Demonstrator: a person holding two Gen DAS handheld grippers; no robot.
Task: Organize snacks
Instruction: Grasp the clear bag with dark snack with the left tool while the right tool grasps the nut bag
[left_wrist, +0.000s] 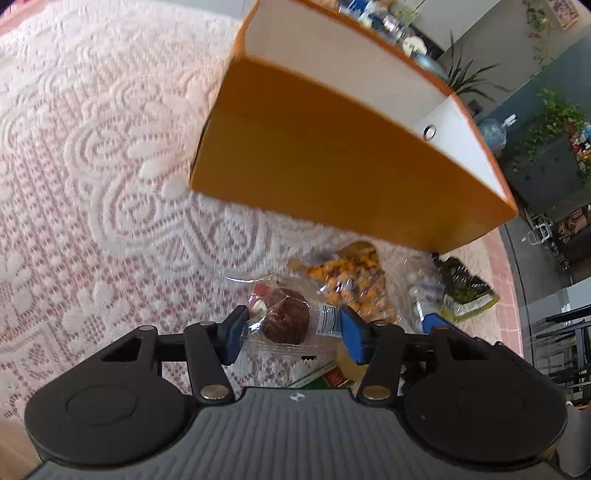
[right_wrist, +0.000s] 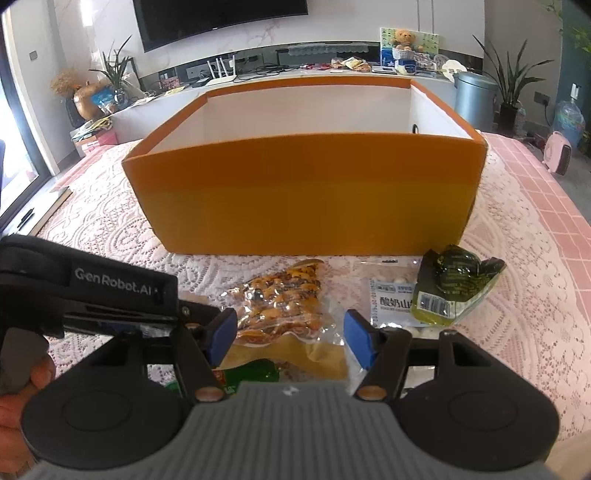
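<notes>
In the left wrist view a chocolate muffin in a clear wrapper (left_wrist: 286, 319) sits between the blue pads of my left gripper (left_wrist: 291, 332), which press on the wrapper's two ends. A clear packet of orange snacks (left_wrist: 354, 280) lies just beyond it. From the right wrist view, that orange packet (right_wrist: 280, 310) lies flat on the lace cloth, and my right gripper (right_wrist: 290, 336) straddles its near end, open, with a gap at the right pad. The big orange box (right_wrist: 303, 192), white inside, stands behind the snacks. The left gripper's black housing (right_wrist: 92, 288) crosses the lower left.
A dark green packet (right_wrist: 454, 291) leans on a white packet of pale balls (right_wrist: 391, 291) at the right. A green and red packet (right_wrist: 251, 373) lies under my right gripper. A hand (right_wrist: 22, 387) holds the left tool. The table edge (right_wrist: 554, 236) falls away right.
</notes>
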